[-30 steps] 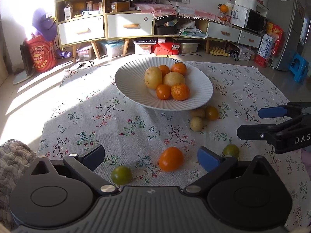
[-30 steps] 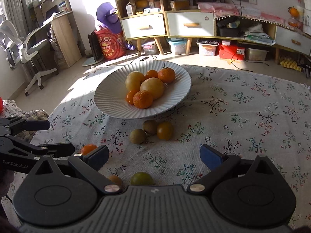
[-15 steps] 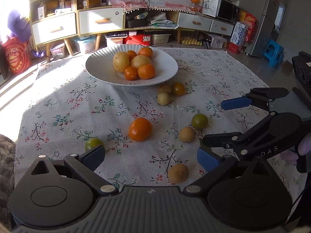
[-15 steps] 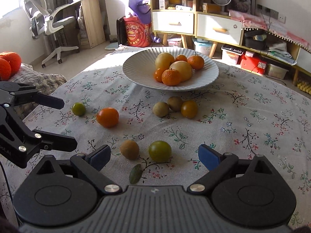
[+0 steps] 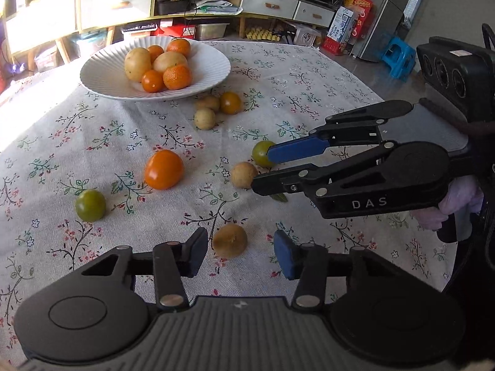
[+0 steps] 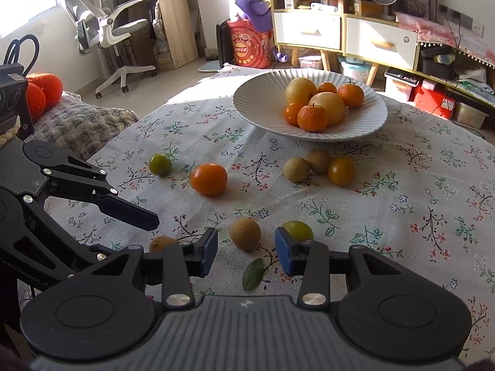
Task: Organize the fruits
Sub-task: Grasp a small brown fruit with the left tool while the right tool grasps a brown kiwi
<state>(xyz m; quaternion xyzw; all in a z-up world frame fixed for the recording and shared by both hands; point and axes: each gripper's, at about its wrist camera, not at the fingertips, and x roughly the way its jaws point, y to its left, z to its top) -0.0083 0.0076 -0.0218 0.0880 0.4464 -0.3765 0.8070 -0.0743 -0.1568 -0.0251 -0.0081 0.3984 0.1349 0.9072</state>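
Observation:
A white ribbed bowl (image 5: pixel 102 84) (image 6: pixel 365 130) at the far side of the table holds several oranges and yellow fruits. Loose fruits lie on the floral cloth. My left gripper (image 5: pixel 237 255) is open, its jaws on either side of a brown fruit (image 5: pixel 229 240), not touching it. My right gripper (image 6: pixel 246 251) is open with another brown fruit (image 6: pixel 245 233) just ahead between its jaws. A green fruit (image 6: pixel 299 230) lies behind its right finger. A large orange fruit (image 5: pixel 164 169) (image 6: pixel 208 178) and a green one (image 5: pixel 90 205) (image 6: pixel 160 164) lie further left.
Three small fruits (image 6: pixel 321 167) sit grouped in front of the bowl. A green leaf (image 6: pixel 253 273) lies on the cloth by the right gripper. A sofa cushion (image 6: pixel 77 123) borders the table's left edge. Shelves and drawers stand behind the table.
Both grippers have moved down and in towards the near fruits. Their jaws have narrowed. The left one now brackets a brown fruit, the right one faces another.

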